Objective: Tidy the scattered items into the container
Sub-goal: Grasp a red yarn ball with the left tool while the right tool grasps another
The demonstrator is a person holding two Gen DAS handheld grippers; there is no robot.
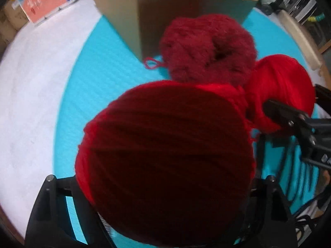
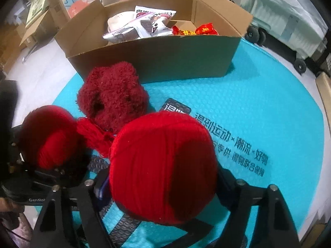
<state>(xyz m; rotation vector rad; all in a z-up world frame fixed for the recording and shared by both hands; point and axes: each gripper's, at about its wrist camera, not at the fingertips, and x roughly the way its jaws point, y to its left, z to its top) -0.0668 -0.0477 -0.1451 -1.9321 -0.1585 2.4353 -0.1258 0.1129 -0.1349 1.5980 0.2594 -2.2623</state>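
Between the left gripper (image 1: 165,186) fingers, pinched: a red yarn ball (image 1: 165,161), its wound strands soft and light, likely to squash under pressure; best held across the middle, as now. Just ahead, resting on the turquoise mat (image 2: 258,103): a fluffy dark-red yarn skein (image 2: 112,95), very soft, loose thread trailing, touching the box wall. Further right, squeezed by the right gripper (image 2: 163,177) fingers: a second red yarn ball (image 2: 163,165), same soft handling. Beyond, a cardboard box (image 2: 157,60) with snack packets (image 2: 142,24) inside; tall near wall to clear, open room at the inner right. Right of the mat, free space.
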